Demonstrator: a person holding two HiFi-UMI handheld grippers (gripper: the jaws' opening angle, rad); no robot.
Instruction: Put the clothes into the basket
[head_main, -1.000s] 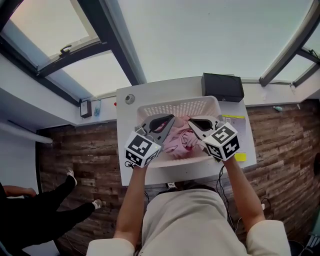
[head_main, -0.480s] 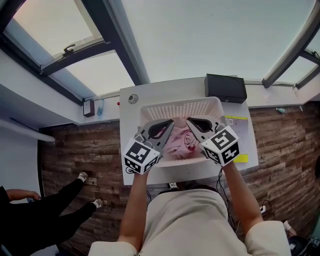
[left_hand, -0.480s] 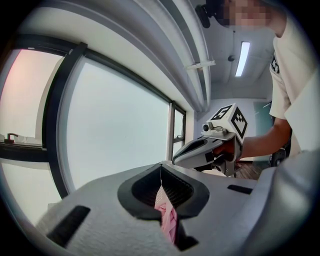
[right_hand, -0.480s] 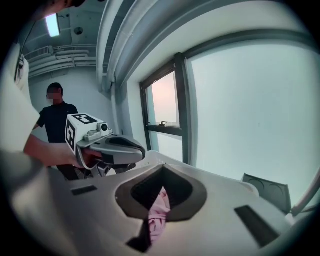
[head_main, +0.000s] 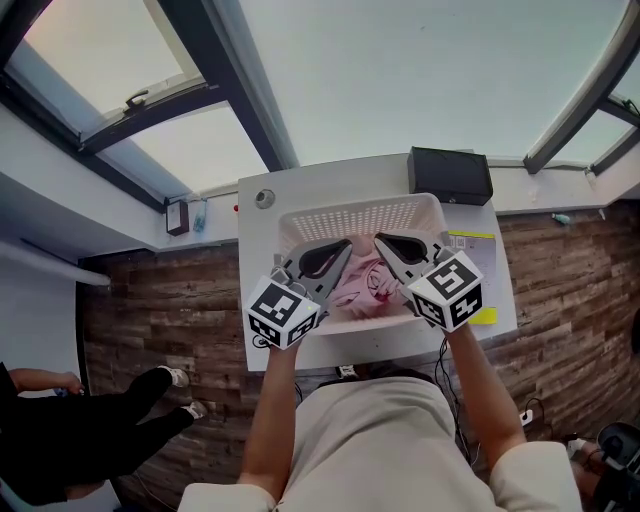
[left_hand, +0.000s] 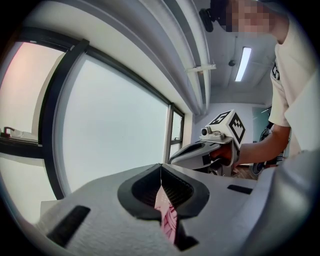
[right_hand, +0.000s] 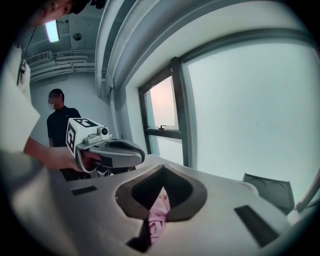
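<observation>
A white slotted basket (head_main: 350, 212) stands on a white table (head_main: 258, 240), and a pink garment (head_main: 366, 281) lies bunched inside it. Both grippers are raised over the basket with their tips close together. My left gripper (head_main: 343, 246) is shut, and a strip of pink cloth (left_hand: 167, 212) is pinched between its jaws. My right gripper (head_main: 381, 241) is also shut, with a fold of pink cloth (right_hand: 157, 214) caught between its jaws. Each gripper view shows the other gripper close by: the right gripper (left_hand: 209, 150) and the left gripper (right_hand: 109, 151).
A black box (head_main: 449, 174) sits at the table's far right corner, a yellow sheet (head_main: 470, 243) lies right of the basket, and a small round disc (head_main: 264, 198) lies at the far left. A person in black (head_main: 95, 432) stands on the wooden floor at lower left.
Both grippers stay shut over the basket in almost the same place. The legs of the person at lower left have shifted.
</observation>
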